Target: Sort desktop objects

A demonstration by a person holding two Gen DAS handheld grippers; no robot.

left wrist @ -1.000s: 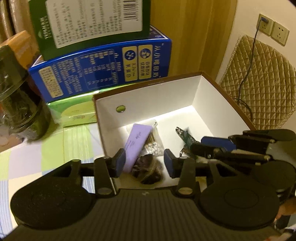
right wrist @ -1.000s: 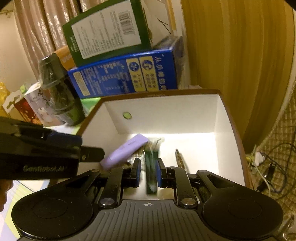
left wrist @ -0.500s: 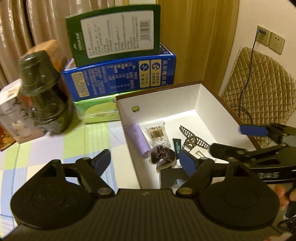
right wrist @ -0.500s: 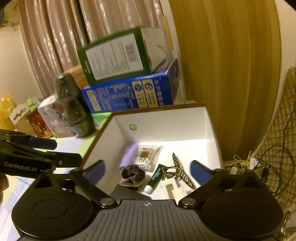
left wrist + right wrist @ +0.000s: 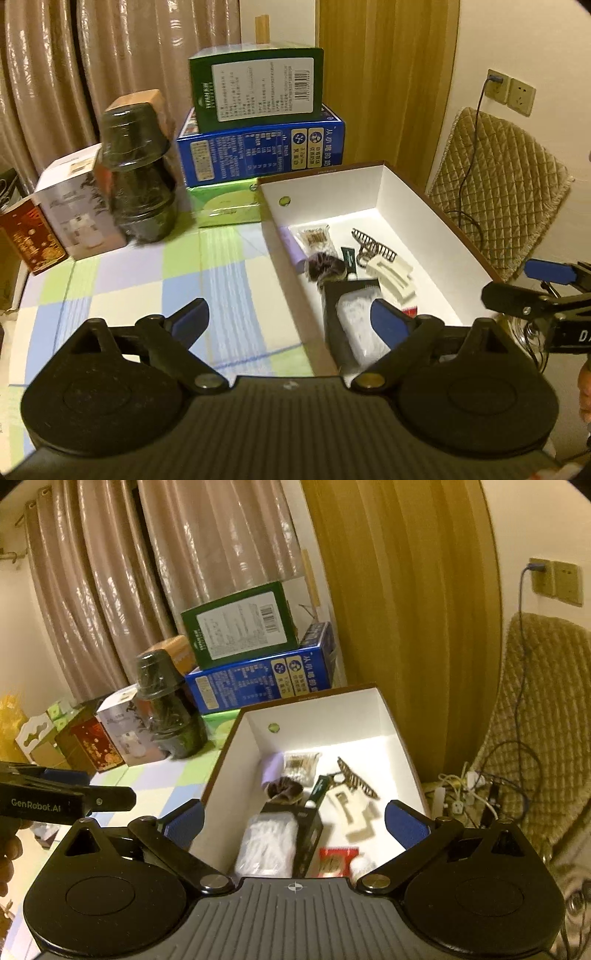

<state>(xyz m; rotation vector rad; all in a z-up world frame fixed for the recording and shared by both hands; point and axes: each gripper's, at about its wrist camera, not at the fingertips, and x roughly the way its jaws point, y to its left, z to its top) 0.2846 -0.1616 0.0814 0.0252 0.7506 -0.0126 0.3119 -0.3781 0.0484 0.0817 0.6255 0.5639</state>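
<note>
A white-lined brown box (image 5: 406, 206) (image 5: 325, 716) stands on the checked tablecloth and holds small things: a purple tube (image 5: 291, 247), a cotton-swab bag (image 5: 301, 762), a dark scrunchie (image 5: 284, 788), a green tube (image 5: 319, 788), a hair claw (image 5: 354, 775), a cream clip (image 5: 393, 275), a white packet (image 5: 267, 843) and a red packet (image 5: 336, 862). My left gripper (image 5: 290, 321) is open and empty above the box's near left wall. My right gripper (image 5: 293, 821) is open and empty above the box's near end.
Behind the box, a green carton (image 5: 256, 86) lies on a blue carton (image 5: 262, 151) on a light green box (image 5: 227, 206). A dark wrapped jar (image 5: 138, 173) and gift boxes (image 5: 79, 218) stand left. A quilted chair (image 5: 495, 206) and cables (image 5: 476, 794) are right.
Both grippers have opened wide and pulled back and up from the box. The green tube that sat between my right gripper's fingers now lies in the box.
</note>
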